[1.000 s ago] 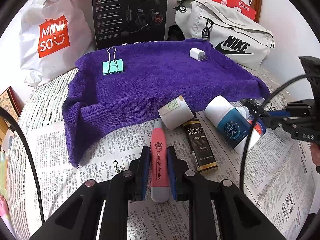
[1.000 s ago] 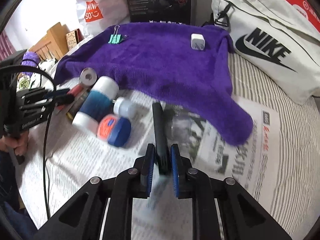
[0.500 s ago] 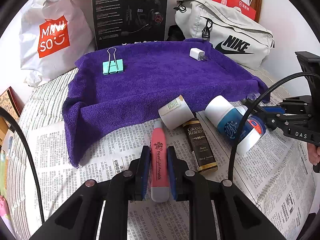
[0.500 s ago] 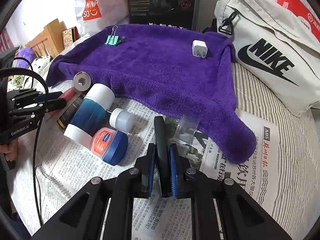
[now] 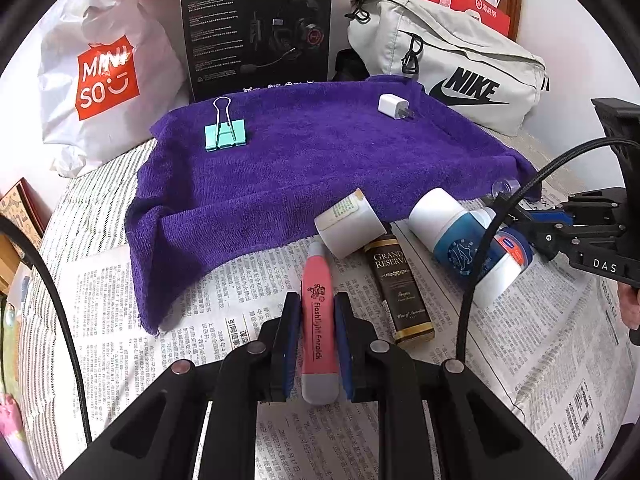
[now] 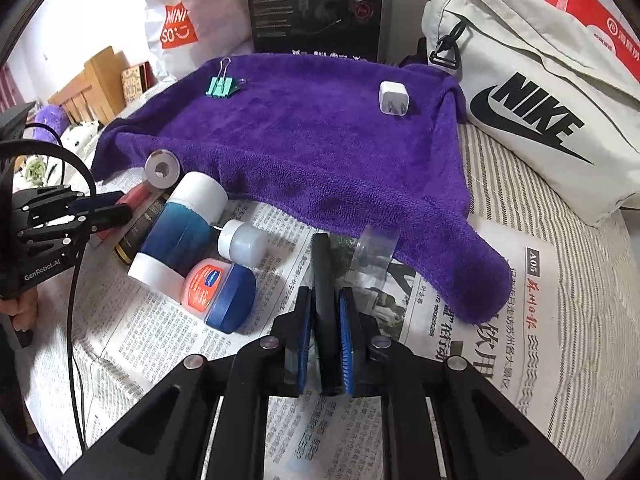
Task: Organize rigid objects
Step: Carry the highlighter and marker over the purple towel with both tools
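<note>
My left gripper [image 5: 316, 312] is shut on a pink flashlight pen [image 5: 318, 320] that lies on the newspaper. My right gripper [image 6: 324, 312] is shut on a black stick [image 6: 322, 276] over the newspaper. A purple towel [image 5: 320, 160] carries a teal binder clip [image 5: 225, 136] and a white charger plug [image 5: 394, 106]. Near the towel's front edge lie a white cup [image 5: 348, 222], a dark Grand Reserve tube [image 5: 400, 292], a blue and white bottle [image 5: 456, 236] and a Vaseline jar [image 6: 218, 292].
A small white bottle [image 6: 242, 243] and a clear plastic piece [image 6: 374, 256] lie by the black stick. A Nike bag [image 6: 520, 92], a black headset box [image 5: 256, 28] and a Miniso bag [image 5: 100, 76] stand behind the towel. Cables hang near both grippers.
My right gripper has moved with the black stick toward the towel's edge. My left gripper holds still on the pink pen.
</note>
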A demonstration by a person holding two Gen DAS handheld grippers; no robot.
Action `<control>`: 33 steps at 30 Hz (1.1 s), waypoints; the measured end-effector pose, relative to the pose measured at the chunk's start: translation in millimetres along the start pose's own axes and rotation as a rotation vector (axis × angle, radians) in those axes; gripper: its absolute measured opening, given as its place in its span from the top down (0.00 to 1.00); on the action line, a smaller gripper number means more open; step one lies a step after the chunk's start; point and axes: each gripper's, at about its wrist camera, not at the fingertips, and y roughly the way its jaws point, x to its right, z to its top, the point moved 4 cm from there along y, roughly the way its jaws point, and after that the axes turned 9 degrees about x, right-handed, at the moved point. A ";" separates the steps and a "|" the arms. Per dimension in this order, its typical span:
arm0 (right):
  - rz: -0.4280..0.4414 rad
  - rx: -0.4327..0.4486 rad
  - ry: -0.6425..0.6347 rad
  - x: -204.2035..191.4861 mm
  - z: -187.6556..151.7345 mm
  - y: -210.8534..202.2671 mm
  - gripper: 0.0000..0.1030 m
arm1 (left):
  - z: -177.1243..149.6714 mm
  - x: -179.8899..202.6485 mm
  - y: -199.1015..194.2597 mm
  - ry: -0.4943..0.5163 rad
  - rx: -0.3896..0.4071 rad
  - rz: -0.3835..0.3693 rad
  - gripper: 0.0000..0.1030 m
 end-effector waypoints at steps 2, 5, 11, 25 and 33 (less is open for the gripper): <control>-0.004 -0.016 0.007 0.0 -0.5 -2.9 0.89 | -0.4 -0.8 -2.0 -0.013 -0.012 -0.008 0.84; 0.002 -0.019 0.033 2.1 -2.6 -9.4 0.89 | -2.5 -1.3 -6.1 -0.017 -0.029 -0.011 0.84; 0.019 0.004 0.070 6.6 -2.6 -26.8 0.89 | -1.5 -3.1 -20.3 -0.037 -0.022 -0.023 0.84; 0.024 0.085 0.123 28.5 29.2 -49.9 0.89 | 17.6 -18.4 -43.3 -0.069 -0.004 -0.017 0.84; 0.022 0.123 0.140 31.2 54.3 -54.9 0.89 | 43.2 -28.1 -50.6 -0.090 0.036 -0.020 0.84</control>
